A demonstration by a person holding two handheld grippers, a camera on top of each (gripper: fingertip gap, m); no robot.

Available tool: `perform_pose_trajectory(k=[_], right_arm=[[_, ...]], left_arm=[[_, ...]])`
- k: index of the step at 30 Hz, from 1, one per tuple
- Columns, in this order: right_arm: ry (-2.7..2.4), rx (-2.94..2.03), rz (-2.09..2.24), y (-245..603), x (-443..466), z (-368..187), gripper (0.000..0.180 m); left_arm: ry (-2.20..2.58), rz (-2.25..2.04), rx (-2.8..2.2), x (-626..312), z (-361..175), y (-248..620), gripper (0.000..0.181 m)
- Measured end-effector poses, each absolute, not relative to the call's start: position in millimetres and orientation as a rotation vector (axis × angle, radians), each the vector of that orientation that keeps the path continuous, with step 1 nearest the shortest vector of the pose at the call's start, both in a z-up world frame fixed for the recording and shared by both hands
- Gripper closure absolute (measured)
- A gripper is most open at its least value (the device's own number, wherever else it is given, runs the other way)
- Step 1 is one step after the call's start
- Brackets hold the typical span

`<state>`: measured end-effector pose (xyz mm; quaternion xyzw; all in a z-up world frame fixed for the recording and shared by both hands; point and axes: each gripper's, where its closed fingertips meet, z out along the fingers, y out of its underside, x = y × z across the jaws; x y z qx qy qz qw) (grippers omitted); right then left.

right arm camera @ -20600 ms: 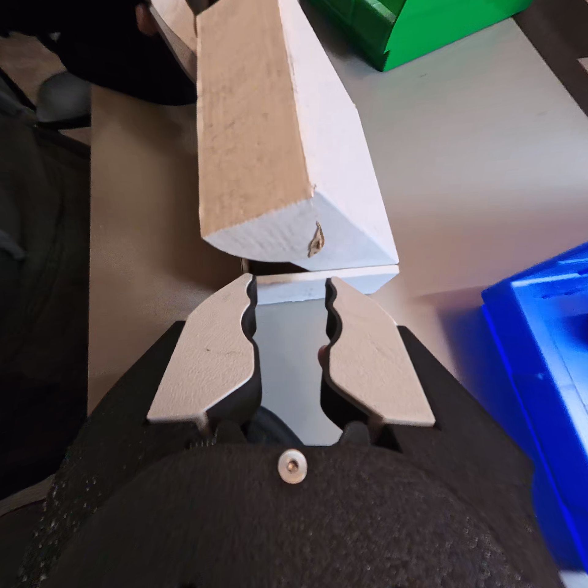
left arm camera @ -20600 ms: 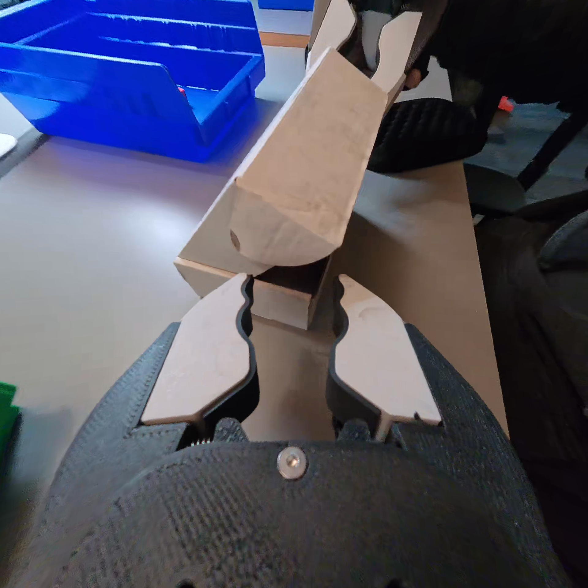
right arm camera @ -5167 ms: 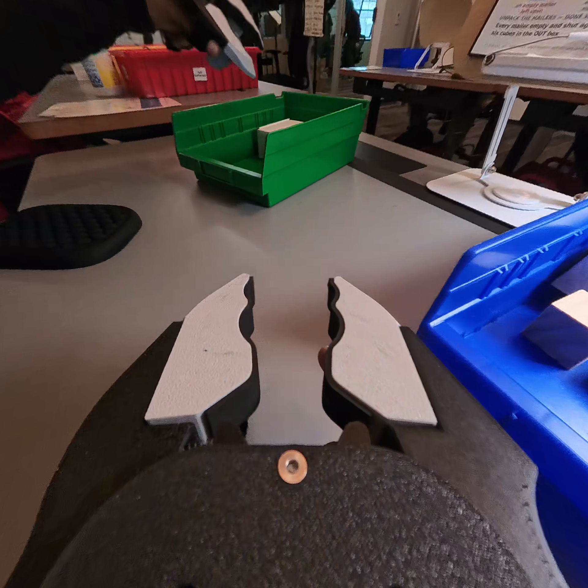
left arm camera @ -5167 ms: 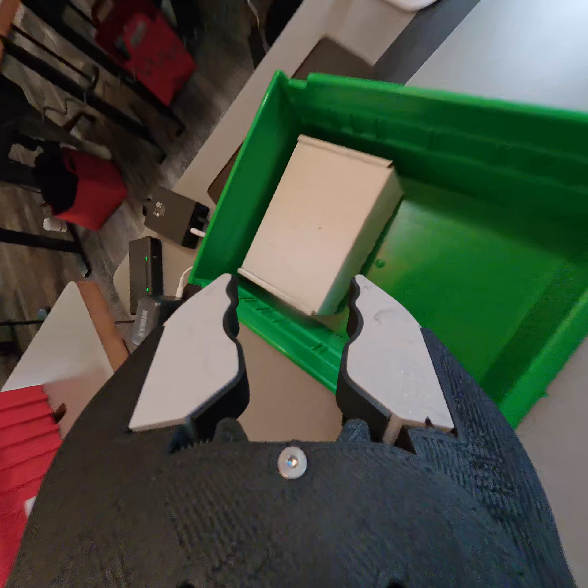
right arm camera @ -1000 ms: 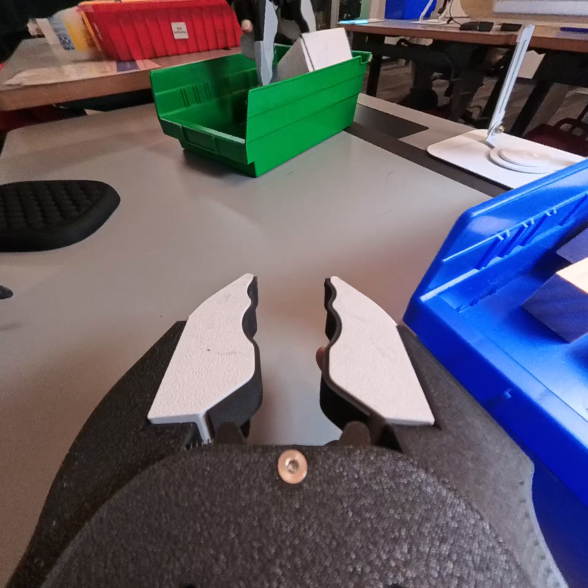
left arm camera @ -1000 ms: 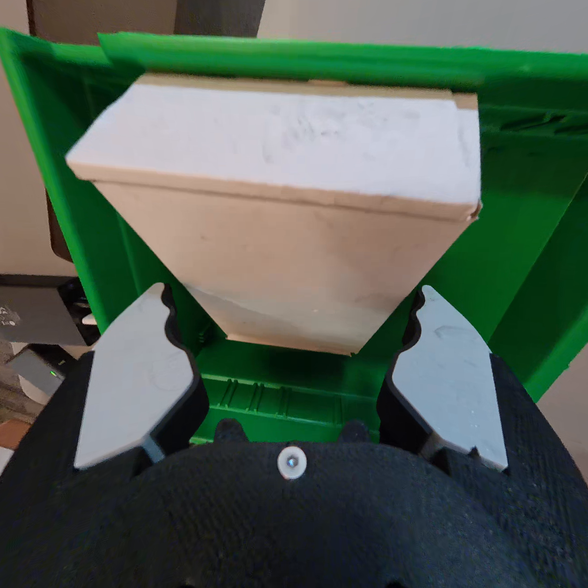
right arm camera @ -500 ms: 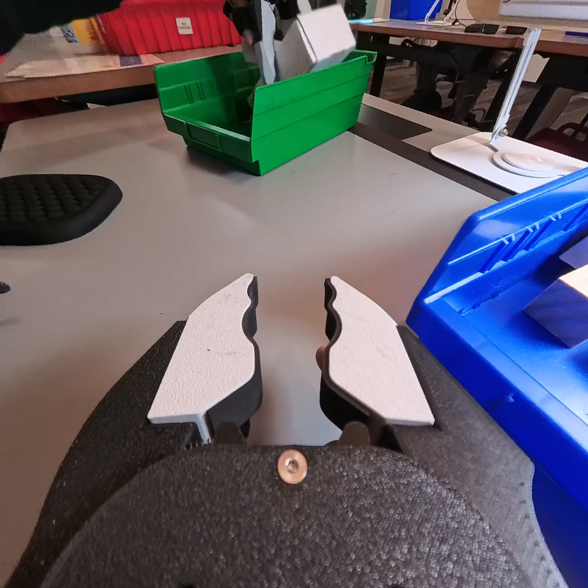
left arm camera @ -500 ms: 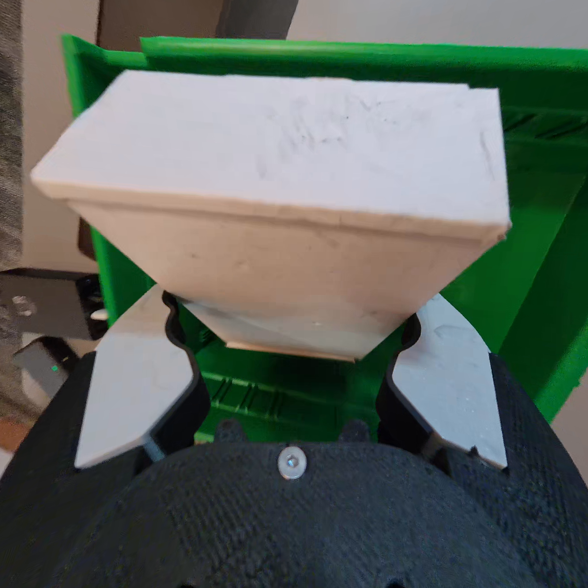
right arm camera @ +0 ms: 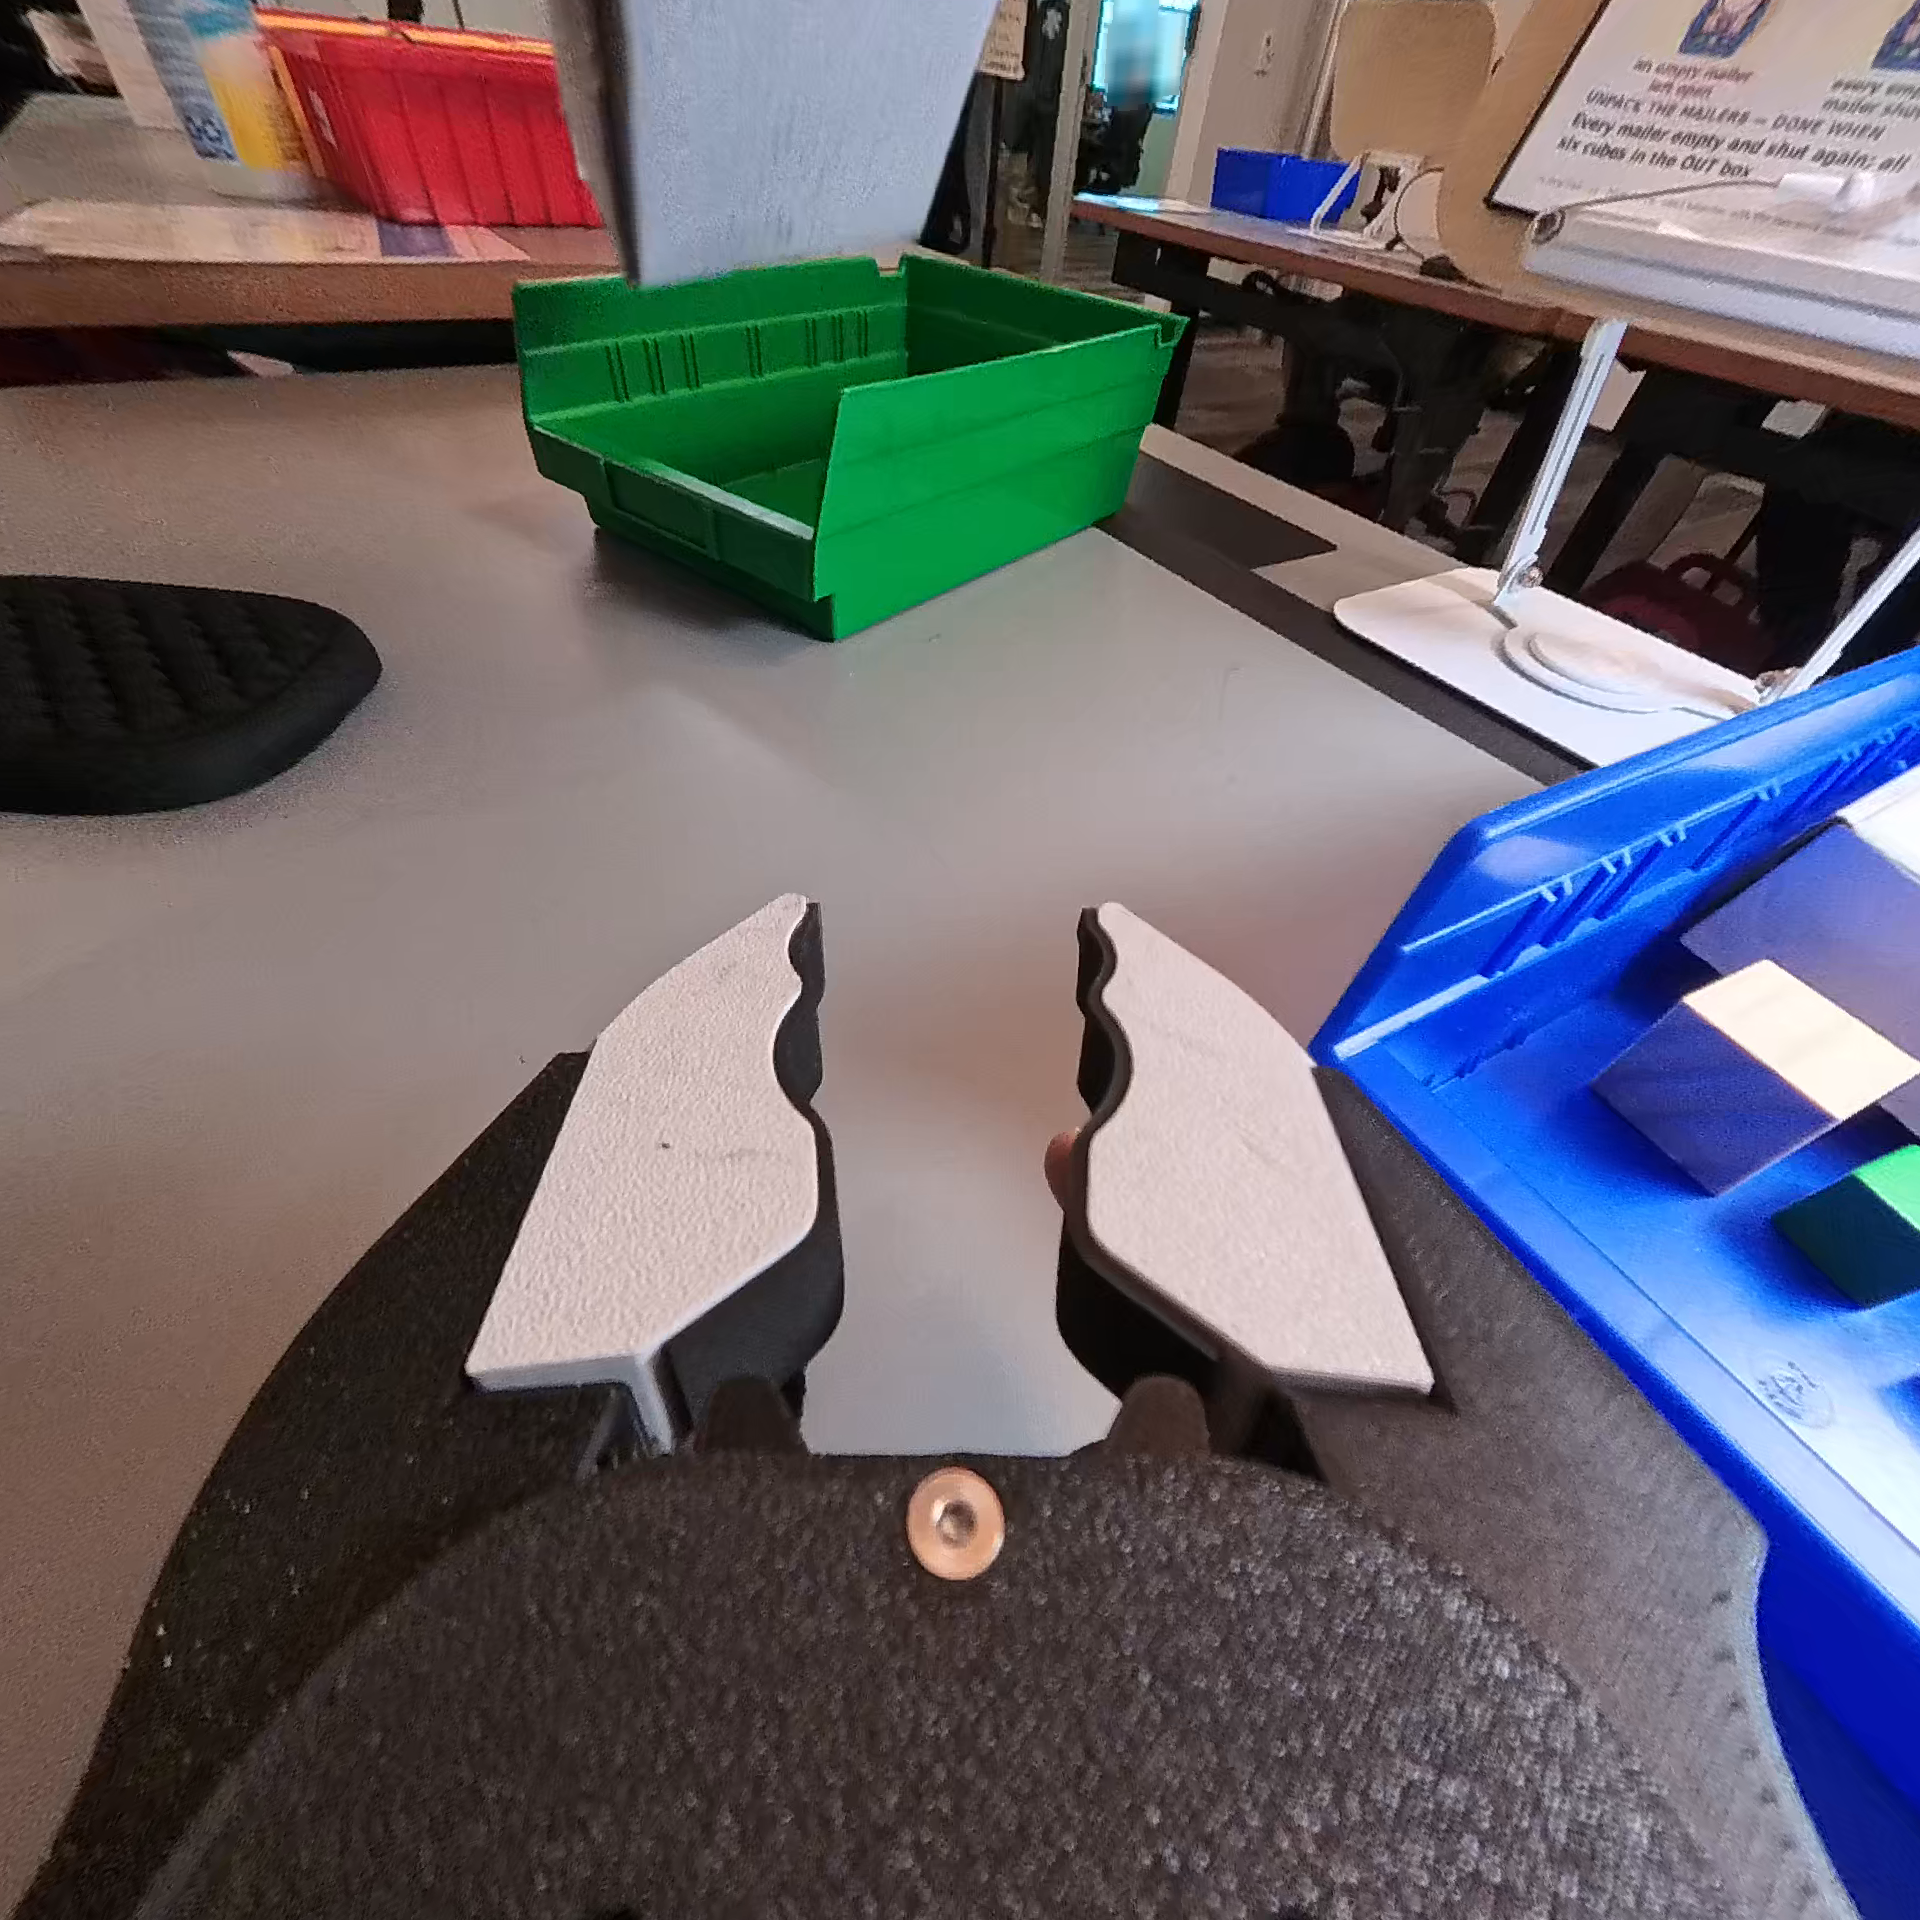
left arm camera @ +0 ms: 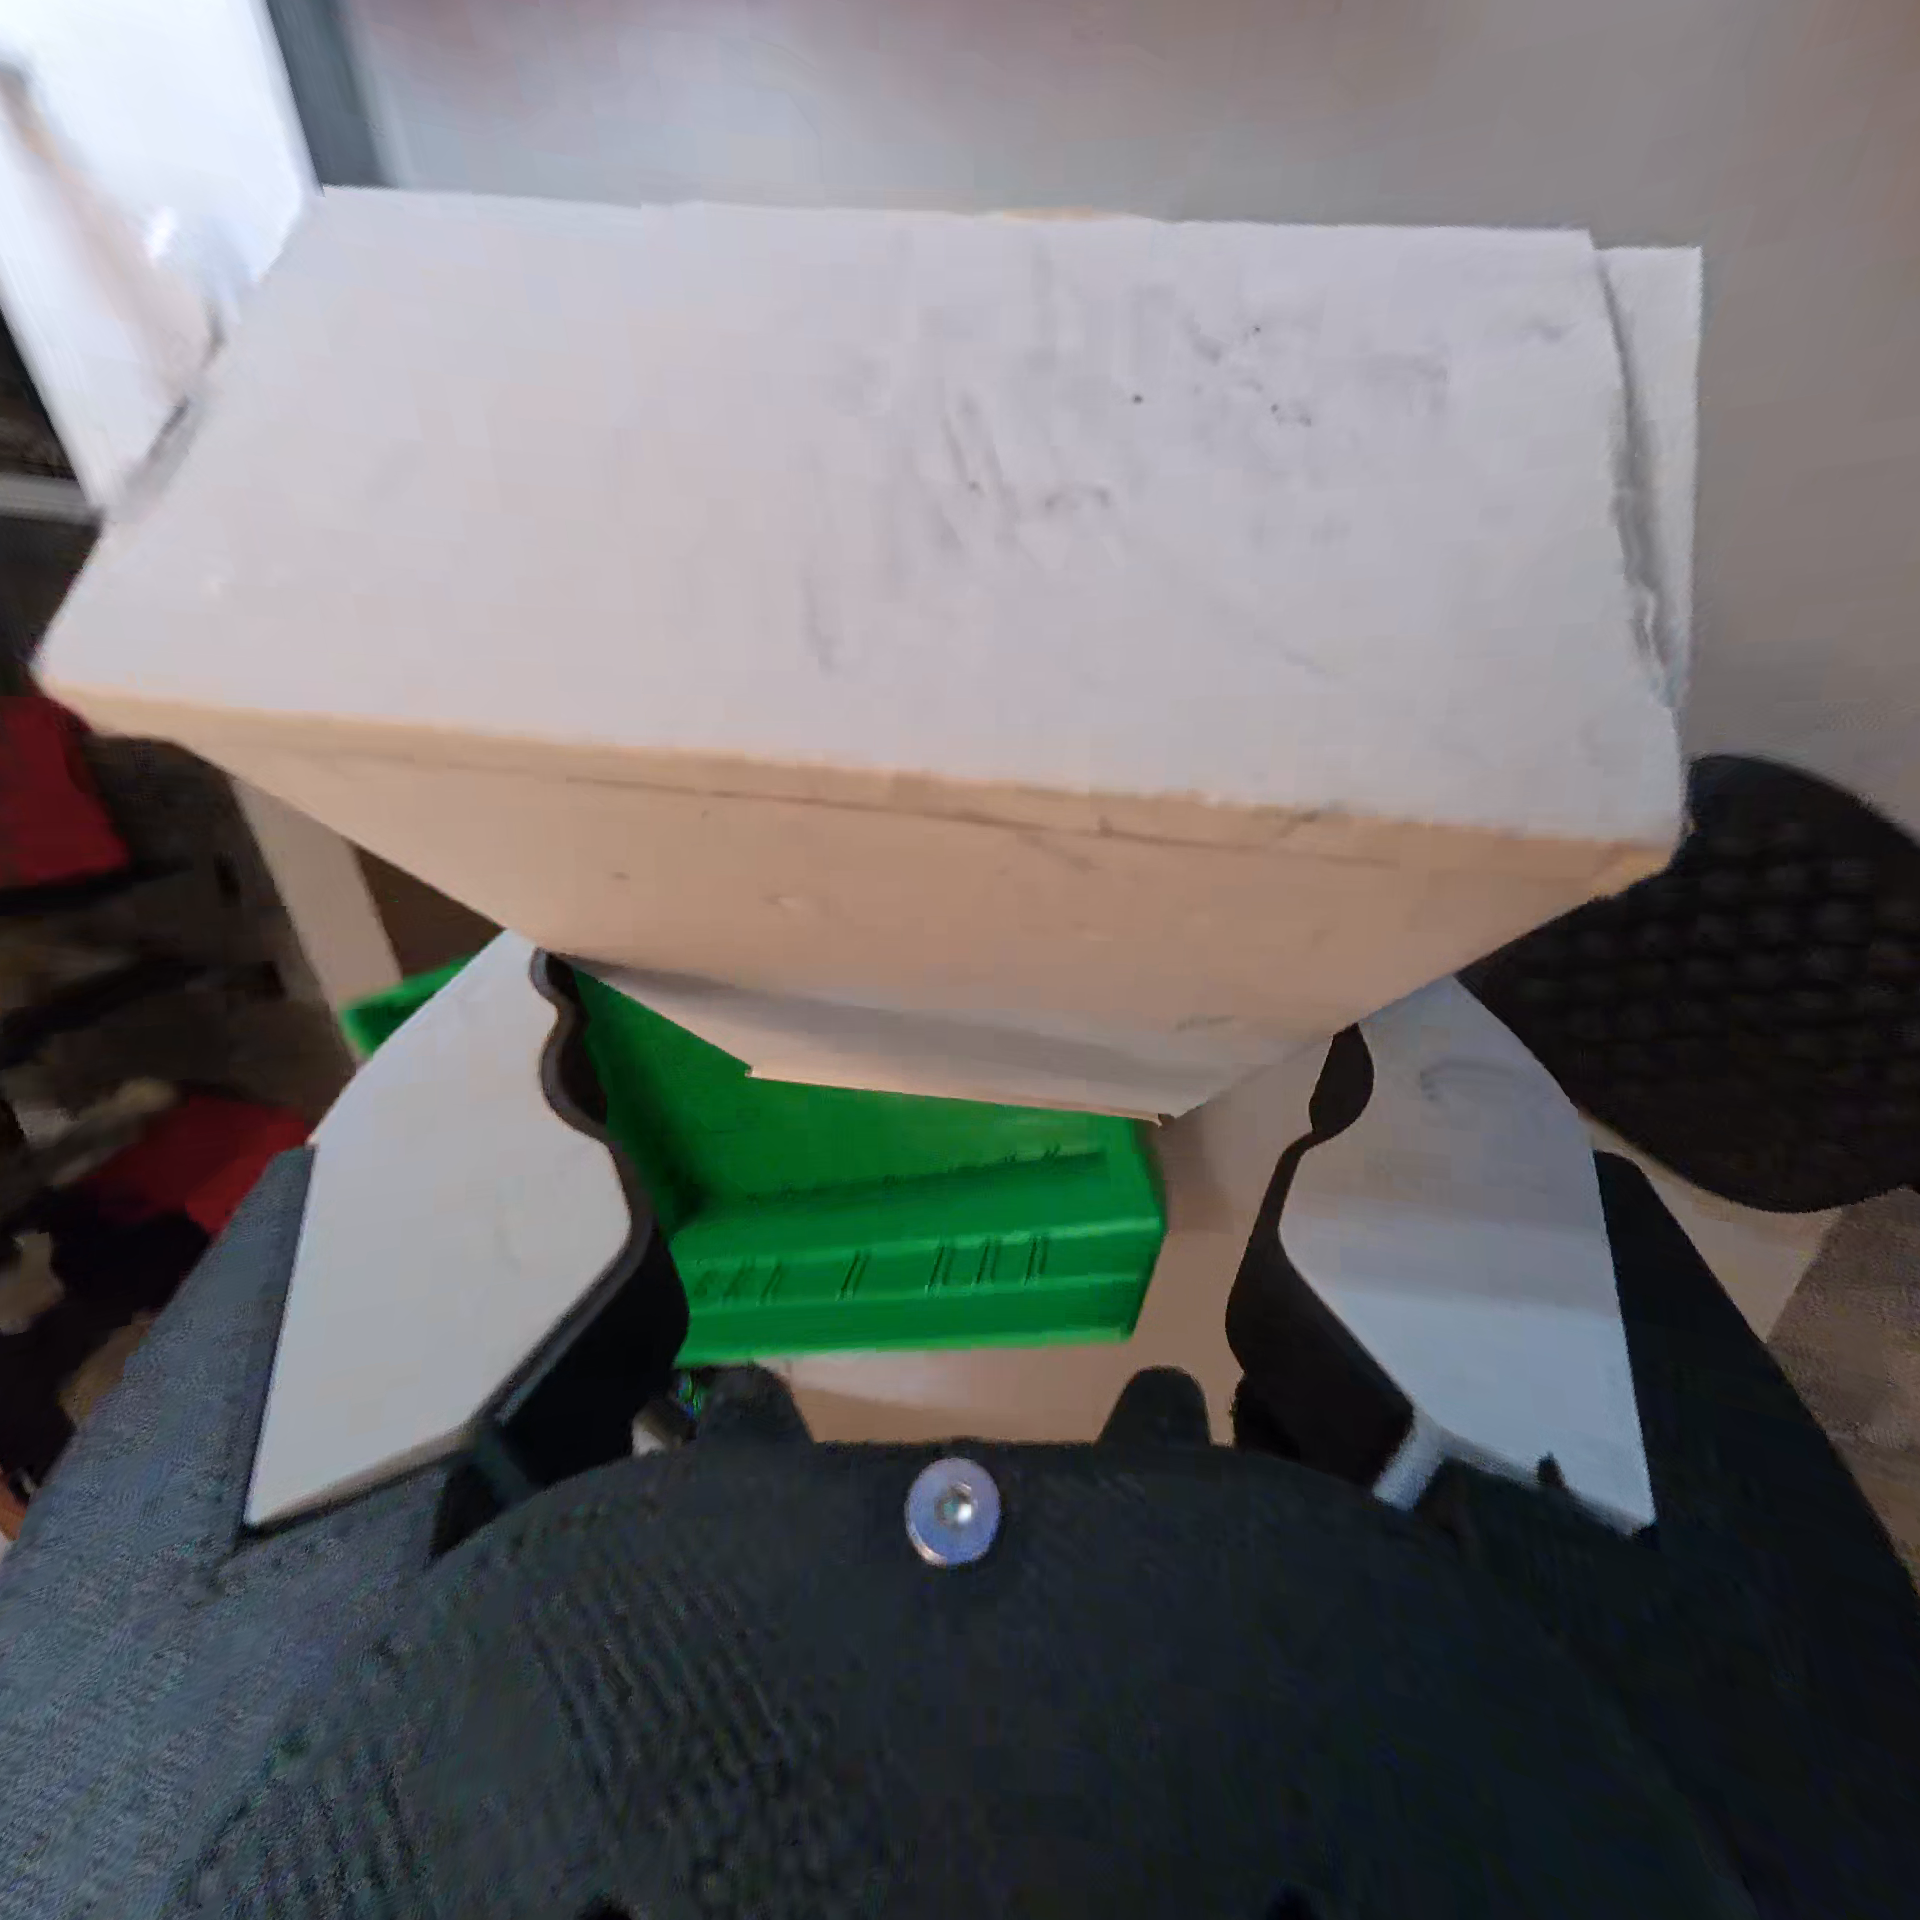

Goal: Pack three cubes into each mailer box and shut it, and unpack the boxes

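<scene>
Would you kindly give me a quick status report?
Left gripper shut on mailer box, held above green bin. Right gripper open, idle beside blue bin. Nothing obstructing.

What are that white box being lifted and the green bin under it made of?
The white box looks like cardboard: matte white, scuffed outer faces, with a raw tan edge and a brown panel. The left gripper holds it by its lower end. The green bin looks like moulded plastic: one even colour, slightly glossy, with ribbed walls and a thick rim.
</scene>
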<state>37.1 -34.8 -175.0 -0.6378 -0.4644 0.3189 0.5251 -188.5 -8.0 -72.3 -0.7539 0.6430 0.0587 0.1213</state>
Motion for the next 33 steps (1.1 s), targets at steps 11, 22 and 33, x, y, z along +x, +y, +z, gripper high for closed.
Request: perform_pose_trajectory(k=[11,22,33], right_arm=[[-0.974,-1.523,0.597,-7,70,-158,0.133],[-0.918,-1.619,0.488,15,91,-169,0.133],[-1.040,-1.619,0.521,11,99,-180,0.129]], left_arm=[[2.195,0.202,-2.062,-43,-193,-76,0.047],[1.908,-0.101,-2.062,10,-207,-71,0.047],[1.875,-0.079,-2.088,1,-244,-67,0.053]])
